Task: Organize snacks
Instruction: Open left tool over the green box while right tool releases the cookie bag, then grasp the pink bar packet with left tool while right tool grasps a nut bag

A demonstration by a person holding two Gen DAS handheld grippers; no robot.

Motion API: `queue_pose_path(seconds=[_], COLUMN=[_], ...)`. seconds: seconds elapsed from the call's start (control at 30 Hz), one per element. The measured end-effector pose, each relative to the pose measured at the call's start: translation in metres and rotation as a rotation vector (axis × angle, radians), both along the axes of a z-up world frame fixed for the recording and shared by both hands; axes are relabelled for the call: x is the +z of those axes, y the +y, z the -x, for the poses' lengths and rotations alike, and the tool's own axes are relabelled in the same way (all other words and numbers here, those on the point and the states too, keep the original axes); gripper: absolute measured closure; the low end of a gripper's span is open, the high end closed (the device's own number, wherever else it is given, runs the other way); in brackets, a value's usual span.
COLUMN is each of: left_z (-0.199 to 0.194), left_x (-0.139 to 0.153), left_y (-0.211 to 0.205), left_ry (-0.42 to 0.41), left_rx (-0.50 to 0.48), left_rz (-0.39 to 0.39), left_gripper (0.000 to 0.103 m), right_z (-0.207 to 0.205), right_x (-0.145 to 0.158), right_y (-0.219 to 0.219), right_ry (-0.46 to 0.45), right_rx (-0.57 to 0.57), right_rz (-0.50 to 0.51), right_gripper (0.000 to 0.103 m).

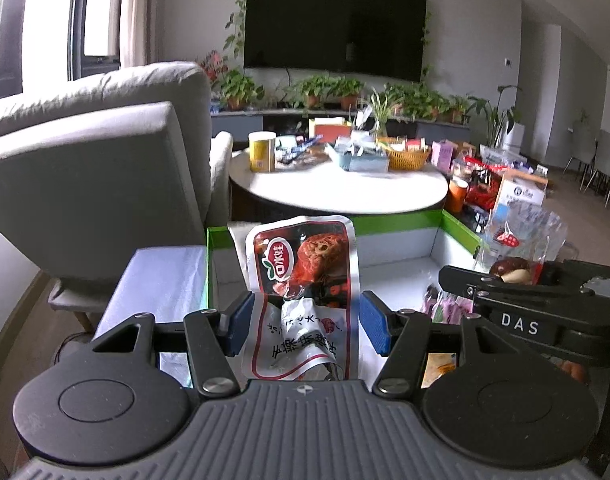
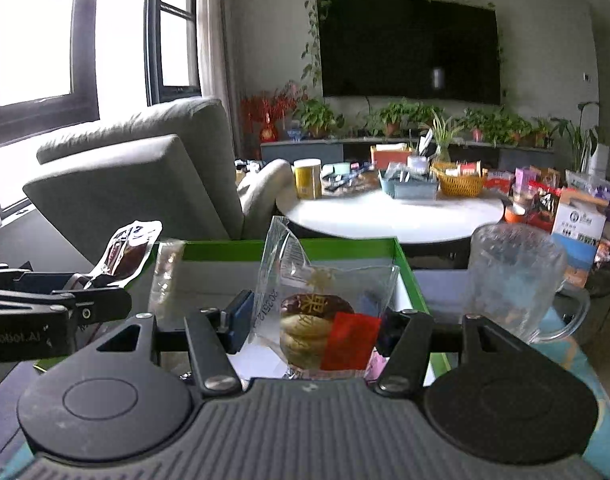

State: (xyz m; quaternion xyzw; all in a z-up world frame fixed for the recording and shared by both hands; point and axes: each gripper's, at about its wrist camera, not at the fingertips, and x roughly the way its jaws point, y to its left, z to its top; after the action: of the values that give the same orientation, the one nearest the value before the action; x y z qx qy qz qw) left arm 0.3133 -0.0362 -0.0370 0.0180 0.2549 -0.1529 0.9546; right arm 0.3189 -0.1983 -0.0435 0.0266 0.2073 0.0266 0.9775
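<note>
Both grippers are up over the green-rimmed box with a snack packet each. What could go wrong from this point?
1. The left gripper holds the red-and-white packet low, on its crumpled end; it may flop or slip out.
2. The right gripper pinches the clear packet of date snacks, which could get crushed.
3. The glass mug stands just right of the green-rimmed box; a sideways swing might knock it.

The white floor of the green-rimmed box [image 1: 401, 276] is lying open at its far right. Pink-wrapped snacks [image 1: 445, 306] are occupying its near right corner. A glass mug [image 2: 517, 280] is standing just right of the box, blocking that side. The grey armchair [image 1: 105, 168] is crowding the left. The 2 held packets are filling the near middle.
</note>
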Motion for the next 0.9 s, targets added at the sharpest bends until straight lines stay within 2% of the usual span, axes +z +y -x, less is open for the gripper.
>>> queue_pose_path(seconds=[0.3, 0.4, 0.53, 0.9], left_z=[-0.001, 0.003, 0.01, 0.069], left_x=[-0.014, -0.013, -0.008, 0.004], left_y=[-0.007, -0.007, -0.004, 0.017], left_ry=[0.066, 0.057, 0.046, 0.049], left_rx=[-0.024, -0.013, 0.0, -0.018], left_rz=[-0.057, -0.064, -0.062, -0.032], left_gripper=[0.048, 0.047, 0.042, 0.038], right_z=[-0.004, 0.0, 0.01, 0.071], right_x=[-0.016, -0.016, -0.014, 0.0], right_y=[0.0, 0.0, -0.001, -0.015], right_ry=[0.067, 0.074, 0.068, 0.025], right_rx=[0.0, -0.004, -0.014, -0.034], right_rz=[-0.006, -0.017, -0.028, -0.026], right_gripper=[0.057, 0.057, 0.057, 0.057])
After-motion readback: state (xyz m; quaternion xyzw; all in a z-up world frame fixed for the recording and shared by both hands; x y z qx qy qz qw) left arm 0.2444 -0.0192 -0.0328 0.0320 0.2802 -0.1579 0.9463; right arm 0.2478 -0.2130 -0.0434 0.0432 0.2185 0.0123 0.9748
